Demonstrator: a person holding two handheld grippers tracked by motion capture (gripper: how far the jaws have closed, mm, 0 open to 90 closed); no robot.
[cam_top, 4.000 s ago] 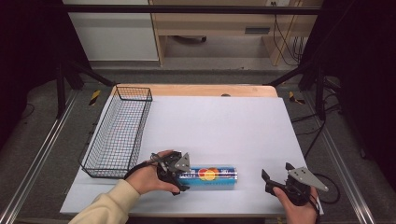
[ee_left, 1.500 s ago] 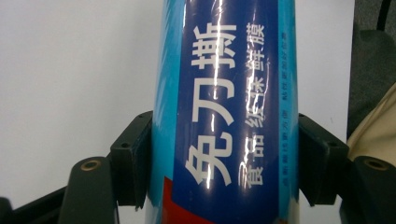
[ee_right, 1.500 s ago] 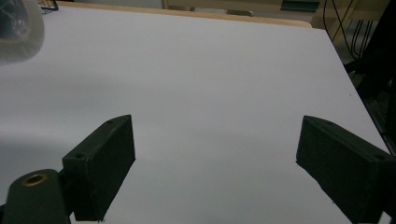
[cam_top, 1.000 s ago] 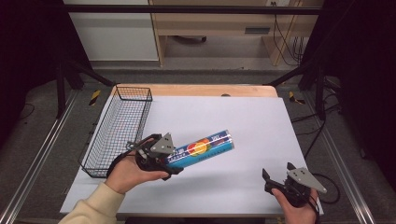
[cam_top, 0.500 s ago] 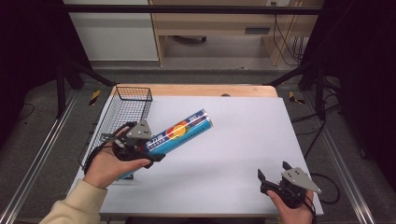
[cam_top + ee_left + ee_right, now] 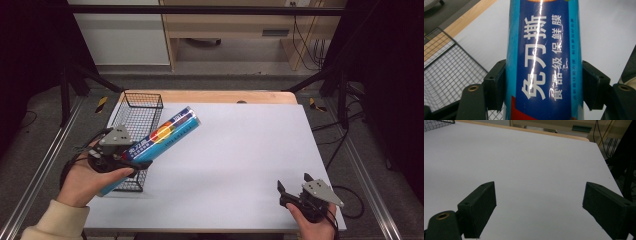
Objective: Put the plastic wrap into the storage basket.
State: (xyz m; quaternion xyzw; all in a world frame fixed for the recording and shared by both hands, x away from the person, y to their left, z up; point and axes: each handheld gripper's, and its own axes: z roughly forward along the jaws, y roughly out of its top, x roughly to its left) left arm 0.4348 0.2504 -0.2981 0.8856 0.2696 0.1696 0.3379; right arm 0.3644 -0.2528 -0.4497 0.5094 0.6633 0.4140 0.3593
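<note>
A long blue box of cling film (image 6: 159,137) with white Chinese print (image 6: 541,57) hangs in the air, tilted, over the near end of the black wire basket (image 6: 140,108). My left gripper (image 6: 120,156) is shut on the box near its lower end, a black jaw pressed to each side. Its far end points toward the middle of the table. My right gripper (image 6: 295,189) rests at the near right corner of the white table top (image 6: 250,145), open, with only bare table between its jaws (image 6: 539,200).
The basket stands along the table's left edge. A wooden strip (image 6: 215,97) runs along the far edge. Black frame legs (image 6: 75,75) and cables (image 6: 350,135) flank the table, and a shelf unit (image 6: 225,30) stands behind it.
My left gripper has lifted the box off the table and carried it left, over the basket's near end, tilting it. The right gripper has stayed put.
</note>
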